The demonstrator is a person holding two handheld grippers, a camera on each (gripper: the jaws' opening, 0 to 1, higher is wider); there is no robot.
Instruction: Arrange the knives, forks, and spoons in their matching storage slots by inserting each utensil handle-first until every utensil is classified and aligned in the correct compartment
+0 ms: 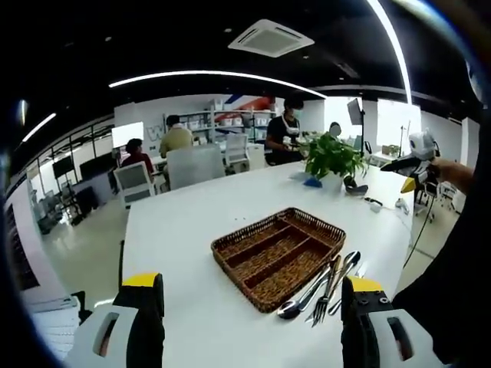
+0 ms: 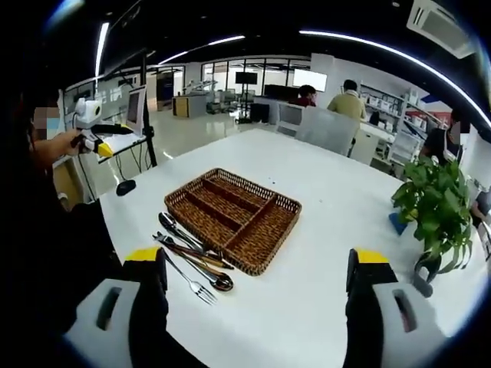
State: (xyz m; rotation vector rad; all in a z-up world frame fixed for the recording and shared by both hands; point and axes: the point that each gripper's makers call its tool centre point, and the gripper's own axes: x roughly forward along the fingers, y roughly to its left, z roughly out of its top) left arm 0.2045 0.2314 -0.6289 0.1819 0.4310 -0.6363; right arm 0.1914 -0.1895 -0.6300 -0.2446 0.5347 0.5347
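We are hovering both claws over the white table (image 2: 322, 230), each spread wide and gripping nothing. The utensils (image 2: 190, 257) are lying in a loose pile touching the near edge of the wicker tray (image 2: 280, 207), whose slots are all empty. From the right claw (image 2: 259, 276) the pile is sitting at about ten o'clock, close to its left jaw, long axes running from ten toward four. From the left claw (image 1: 252, 295) the utensils (image 1: 326, 287) are lying at about two o'clock beside the tray (image 1: 330, 230). Both seem about equally near.
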